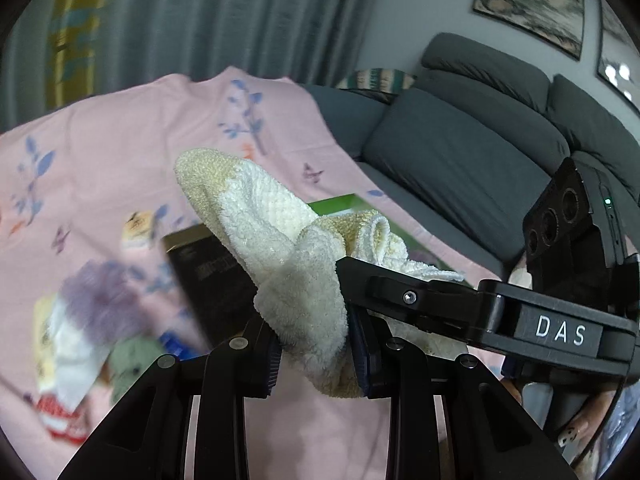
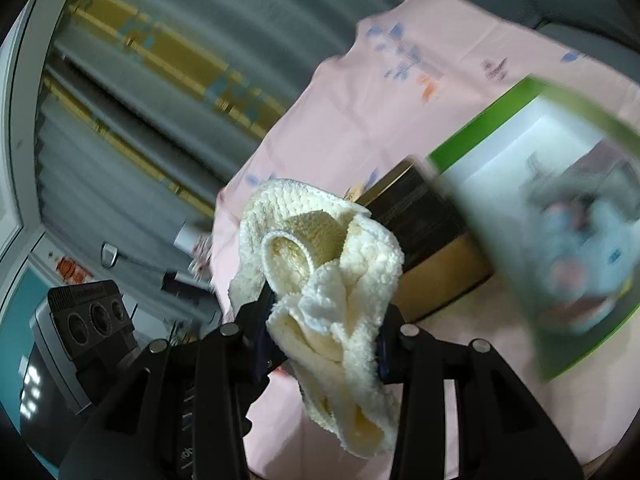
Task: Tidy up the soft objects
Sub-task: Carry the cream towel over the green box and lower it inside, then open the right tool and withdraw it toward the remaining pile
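The left gripper [image 1: 316,354] is clenched on a fluffy cream towel [image 1: 276,232], its pads pressing the bunched cloth between them, and the right gripper [image 2: 326,344] grips the same towel [image 2: 320,264] at another bunch. The towel hangs in the air between the two, above a pink flowered sheet [image 1: 120,152]. In the left wrist view the right gripper's black arm crosses just beside the towel on the right. Below and behind the towel sits a dark box [image 1: 212,276], with a green-edged box [image 2: 500,136] next to it. A blurred heap of soft items [image 1: 80,320] lies at the sheet's near left. Beyond the sheet's far edge stand a grey sofa [image 1: 460,152] and grey curtains [image 1: 224,12]; the sheet's middle is bare.
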{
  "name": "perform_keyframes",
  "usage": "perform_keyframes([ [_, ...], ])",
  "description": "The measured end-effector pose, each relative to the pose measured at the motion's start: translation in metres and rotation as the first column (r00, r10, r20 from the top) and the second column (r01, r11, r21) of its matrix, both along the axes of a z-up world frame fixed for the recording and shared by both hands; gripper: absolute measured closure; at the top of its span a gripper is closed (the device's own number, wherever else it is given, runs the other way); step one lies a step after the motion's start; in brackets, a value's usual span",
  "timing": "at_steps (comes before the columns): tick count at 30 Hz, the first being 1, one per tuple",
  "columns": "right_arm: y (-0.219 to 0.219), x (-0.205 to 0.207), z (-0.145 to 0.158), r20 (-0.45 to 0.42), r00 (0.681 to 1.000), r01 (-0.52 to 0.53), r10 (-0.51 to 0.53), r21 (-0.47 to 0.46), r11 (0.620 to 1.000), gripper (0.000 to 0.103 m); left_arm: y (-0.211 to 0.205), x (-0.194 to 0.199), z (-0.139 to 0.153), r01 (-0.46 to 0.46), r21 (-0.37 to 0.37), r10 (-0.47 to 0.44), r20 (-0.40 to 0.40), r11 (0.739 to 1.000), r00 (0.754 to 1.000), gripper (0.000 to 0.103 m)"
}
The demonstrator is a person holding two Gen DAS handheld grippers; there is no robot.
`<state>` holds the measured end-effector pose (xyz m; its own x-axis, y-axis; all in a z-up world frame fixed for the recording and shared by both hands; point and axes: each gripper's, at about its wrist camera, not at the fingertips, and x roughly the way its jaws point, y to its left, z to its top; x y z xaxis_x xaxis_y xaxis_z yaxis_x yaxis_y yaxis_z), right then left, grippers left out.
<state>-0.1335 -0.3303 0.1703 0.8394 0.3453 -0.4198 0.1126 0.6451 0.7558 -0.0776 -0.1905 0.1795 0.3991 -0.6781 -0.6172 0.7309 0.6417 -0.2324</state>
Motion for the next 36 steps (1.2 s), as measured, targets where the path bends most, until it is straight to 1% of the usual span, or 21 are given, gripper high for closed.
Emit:
perform_keyframes([
  [1,-0.006,0.002,0.001,-0.001,1.000,0.010,-0.010,-0.003,1.000,0.065,-0.011,0.002,0.001,0.007,0.007,-0.007,0.005,1.000,1.000,0.073],
  [3,-0.034,0.005,0.000,-0.015,0.999,0.037,-0.037,0.009,0.999,0.065,-0.039,0.008,0.002,0.028,0.025,-0.028,0.017,0.999,0.999,0.073],
  [6,-0.064,0.009,-0.003,-0.030,0.995,0.094,-0.094,0.026,0.995,0.067,-0.070,0.013,0.000,0.055,0.024,-0.056,0.039,0.998,0.998,0.073],
  [8,-0.077,0.009,-0.005,-0.033,0.992,0.121,-0.121,0.007,0.993,0.067,-0.088,0.020,-0.004,0.078,0.021,-0.079,0.016,0.997,0.997,0.073],
  [10,-0.092,0.006,-0.012,-0.050,0.985,0.165,-0.165,-0.010,0.986,0.067,-0.110,0.031,-0.014,0.099,0.023,-0.098,-0.045,0.995,0.994,0.073],
  [11,-0.099,0.006,-0.017,-0.059,0.980,0.188,-0.189,-0.021,0.982,0.068,-0.117,0.033,-0.018,0.106,0.029,-0.104,-0.061,0.994,0.993,0.073],
  [14,-0.118,0.005,-0.032,-0.080,0.969,0.236,-0.236,-0.008,0.972,0.070,-0.138,0.037,-0.031,0.129,0.061,-0.125,-0.062,0.990,0.990,0.073],
  [16,-0.127,0.008,-0.043,-0.107,0.962,0.252,-0.250,0.010,0.968,0.070,-0.147,0.043,-0.041,0.126,0.076,-0.120,-0.084,0.989,0.989,0.073],
  [17,-0.130,0.010,-0.046,-0.127,0.958,0.261,-0.258,0.005,0.965,0.070,-0.151,0.047,-0.047,0.121,0.082,-0.112,-0.107,0.989,0.988,0.073],
  [20,-0.136,0.016,-0.053,-0.188,0.932,0.307,-0.311,-0.051,0.950,0.072,-0.161,0.055,-0.061,0.103,0.106,-0.085,-0.163,0.989,0.983,0.073],
  [22,-0.139,0.020,-0.060,-0.214,0.923,0.315,-0.320,-0.058,0.947,0.072,-0.166,0.056,-0.066,0.092,0.126,-0.070,-0.171,0.988,0.983,0.073],
  [25,-0.141,0.027,-0.071,-0.275,0.902,0.322,-0.333,-0.084,0.943,0.071,-0.174,0.054,-0.073,0.079,0.183,-0.052,-0.150,0.980,0.987,0.073],
  [27,-0.142,0.027,-0.073,-0.293,0.894,0.326,-0.340,-0.098,0.940,0.070,-0.174,0.052,-0.075,0.066,0.203,-0.036,-0.148,0.977,0.988,0.068],
  [28,-0.142,0.026,-0.072,-0.291,0.895,0.326,-0.339,-0.095,0.941,0.070,-0.173,0.051,-0.074,0.060,0.203,-0.029,-0.149,0.977,0.988,0.066],
  [29,-0.142,0.023,-0.071,-0.287,0.896,0.326,-0.338,-0.091,0.941,0.069,-0.172,0.050,-0.073,0.054,0.201,-0.024,-0.150,0.978,0.988,0.060],
  [30,-0.142,0.020,-0.069,-0.276,0.899,0.328,-0.340,-0.090,0.941,0.066,-0.169,0.049,-0.069,0.053,0.196,-0.023,-0.150,0.979,0.988,0.053],
  [31,-0.141,0.016,-0.064,-0.263,0.900,0.332,-0.347,-0.099,0.938,0.062,-0.166,0.050,-0.067,0.051,0.193,-0.023,-0.148,0.980,0.989,0.050],
  [33,-0.140,0.006,-0.055,-0.234,0.898,0.353,-0.372,-0.122,0.928,0.046,-0.159,0.050,-0.060,0.048,0.184,-0.022,-0.140,0.982,0.990,0.033],
  [34,-0.139,0.001,-0.050,-0.213,0.897,0.366,-0.387,-0.131,0.921,0.043,-0.154,0.048,-0.055,0.043,0.177,-0.020,-0.131,0.983,0.991,0.030],
  [35,-0.138,-0.004,-0.046,-0.198,0.897,0.375,-0.395,-0.132,0.918,0.039,-0.151,0.047,-0.051,0.038,0.177,-0.017,-0.121,0.984,0.992,0.022],
  [36,-0.137,-0.009,-0.042,-0.183,0.897,0.384,-0.402,-0.126,0.914,0.036,-0.146,0.044,-0.046,0.030,0.177,-0.010,-0.109,0.984,0.994,0.017],
])
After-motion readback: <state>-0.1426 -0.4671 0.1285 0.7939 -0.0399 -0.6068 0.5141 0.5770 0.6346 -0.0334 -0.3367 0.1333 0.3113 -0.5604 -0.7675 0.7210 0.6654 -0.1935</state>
